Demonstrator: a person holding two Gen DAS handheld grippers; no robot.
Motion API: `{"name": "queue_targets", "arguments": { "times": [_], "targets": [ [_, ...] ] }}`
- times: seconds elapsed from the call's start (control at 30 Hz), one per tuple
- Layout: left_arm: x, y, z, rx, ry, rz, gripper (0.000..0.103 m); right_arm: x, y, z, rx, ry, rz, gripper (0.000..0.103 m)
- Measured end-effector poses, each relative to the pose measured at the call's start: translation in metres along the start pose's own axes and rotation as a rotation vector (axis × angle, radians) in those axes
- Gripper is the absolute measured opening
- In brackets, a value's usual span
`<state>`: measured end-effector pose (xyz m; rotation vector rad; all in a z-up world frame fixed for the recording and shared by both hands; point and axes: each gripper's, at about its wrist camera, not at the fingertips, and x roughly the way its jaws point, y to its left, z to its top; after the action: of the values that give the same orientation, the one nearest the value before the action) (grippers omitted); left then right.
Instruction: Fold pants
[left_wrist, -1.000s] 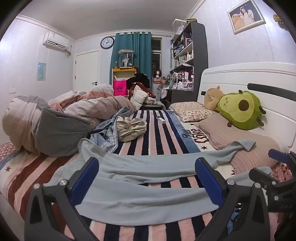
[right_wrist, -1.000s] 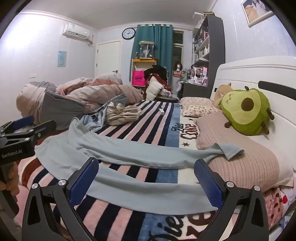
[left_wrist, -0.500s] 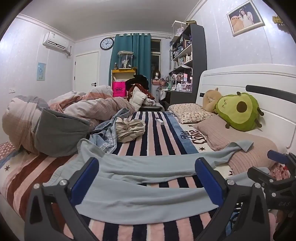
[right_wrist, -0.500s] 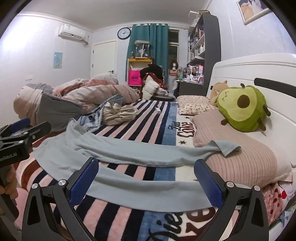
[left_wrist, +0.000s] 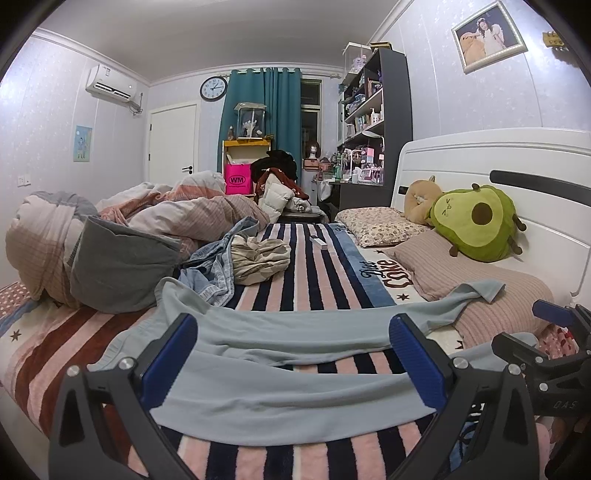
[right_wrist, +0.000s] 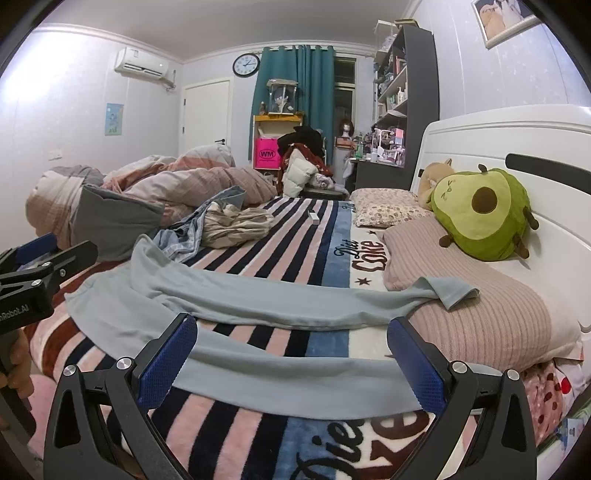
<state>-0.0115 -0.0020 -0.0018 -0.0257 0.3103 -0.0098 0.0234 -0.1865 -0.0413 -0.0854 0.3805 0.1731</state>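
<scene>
black tongs with blue textured pads and silver screws.

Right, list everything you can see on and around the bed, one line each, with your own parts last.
pants: one, light blue, spread flat across the near bed, one cuff on the pink pillow
blanket: one, striped pink, navy and blue, covering the bed
pillows: two, a ribbed pink one near, a floral one behind it
avocado toy: one, green, against the white headboard
duvet: one, pink and grey, bunched on the far left
jeans: one, blue denim, crumpled mid-bed
beige garment: one, crumpled beside the jeans
clock: one, on the far wall
curtain: one, teal
left tongs: open, above the pants
right tongs: open, above the pants
</scene>
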Motion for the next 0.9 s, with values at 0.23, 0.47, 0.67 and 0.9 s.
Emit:
{"name": "queue_targets", "arguments": {
  "times": [0.23, 0.47, 0.67, 0.9],
  "targets": [
    [0.0003, -0.0001, 0.0004, 0.0, 0.0, 0.002, 0.102, 0.0001, 0.0, 0.0002, 0.001, 0.0, 0.0, 0.103],
    [-0.0024, 0.0, 0.0008, 0.0, 0.0, 0.005, 0.102, -0.0001, -0.0003, -0.0001, -0.001, 0.002, -0.003, 0.103],
    [-0.003, -0.0002, 0.0005, -0.001, 0.0, 0.007, 0.102, 0.0003, -0.0004, -0.0002, 0.001, 0.002, 0.002, 0.103],
    [-0.0045, 0.0019, 0.0014, -0.002, 0.005, 0.01, 0.102, 0.0008, 0.0002, -0.0032, 0.003, 0.004, 0.004, 0.103]
  ]
}}
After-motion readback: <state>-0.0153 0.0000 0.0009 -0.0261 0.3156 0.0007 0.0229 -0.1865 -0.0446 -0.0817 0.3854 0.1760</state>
